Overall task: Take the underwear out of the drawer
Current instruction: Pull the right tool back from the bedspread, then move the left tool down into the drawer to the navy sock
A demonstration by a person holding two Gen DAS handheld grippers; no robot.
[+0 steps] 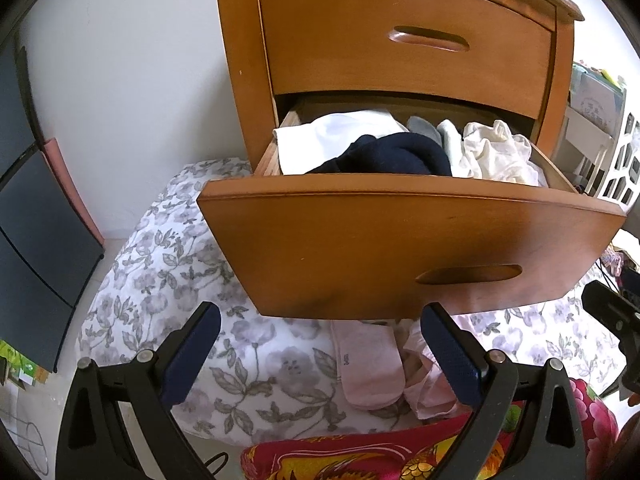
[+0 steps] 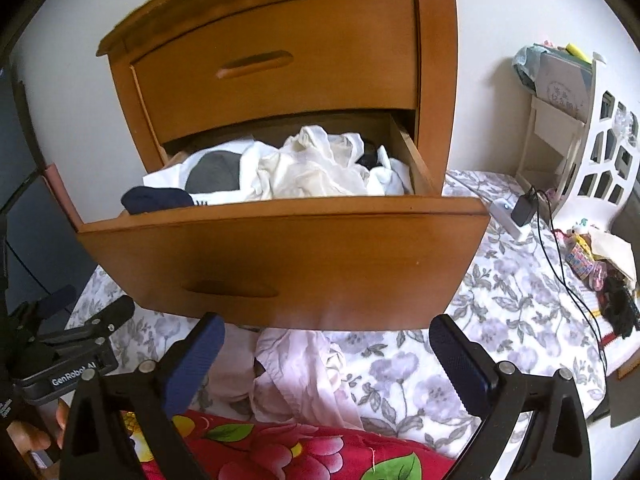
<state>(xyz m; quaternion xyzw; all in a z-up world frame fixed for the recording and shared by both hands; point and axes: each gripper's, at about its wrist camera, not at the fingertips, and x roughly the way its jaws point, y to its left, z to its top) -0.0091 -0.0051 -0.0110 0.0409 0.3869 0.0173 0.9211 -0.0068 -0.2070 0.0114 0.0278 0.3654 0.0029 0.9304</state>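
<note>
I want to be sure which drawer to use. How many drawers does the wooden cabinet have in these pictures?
2. The upper drawer is shut. The lower drawer is pulled out and full of clothes. Any drawer further down would be hidden behind the open front.

1. Both views are bright with soft, even daylight; its source is out of view.
2. The white wall (image 1: 132,92) reads nearly washed out.
3. The open drawer (image 1: 400,240) casts a dark shadow on the bedspread (image 2: 500,320) beneath its front.
4. Fisheye bending curves the nightstand (image 2: 280,60) edges, and black corners ring each picture.
5. The centre is sharp; the white rack (image 2: 600,152) at the edge looks smeared.
</note>
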